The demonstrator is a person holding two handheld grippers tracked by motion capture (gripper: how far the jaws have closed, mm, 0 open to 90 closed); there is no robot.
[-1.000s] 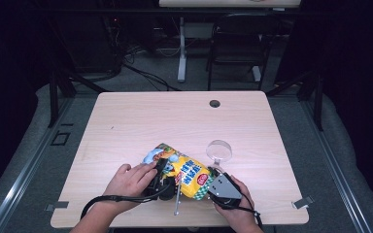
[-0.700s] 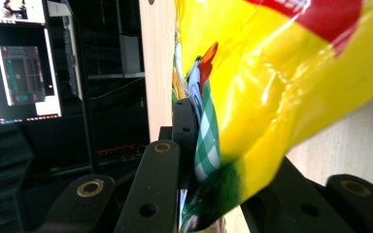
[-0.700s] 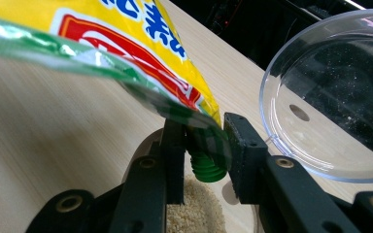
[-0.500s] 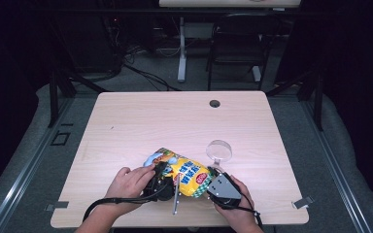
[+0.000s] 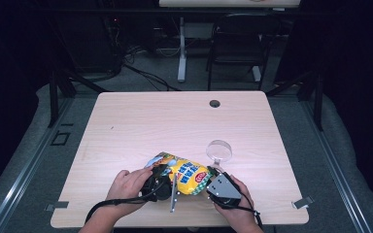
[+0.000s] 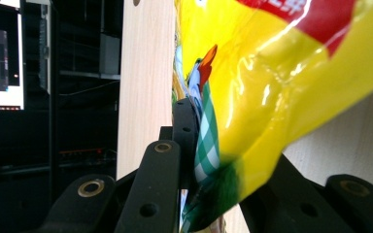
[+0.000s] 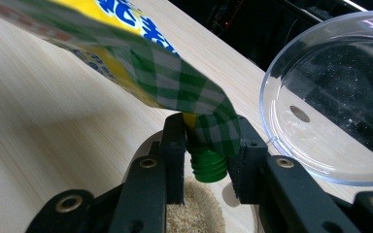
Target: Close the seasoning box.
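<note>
With the yellow pouch (image 5: 184, 175) clamped by the left gripper (image 6: 194, 160) at its base and the right gripper (image 7: 206, 145) at its spout, low over the bench (image 5: 175, 121), pouring grains looks underway; next, tip steadily.

pouch (image 5: 184, 174) on table (image 5: 136, 126), bowl (image 5: 219, 151) behind it
</note>
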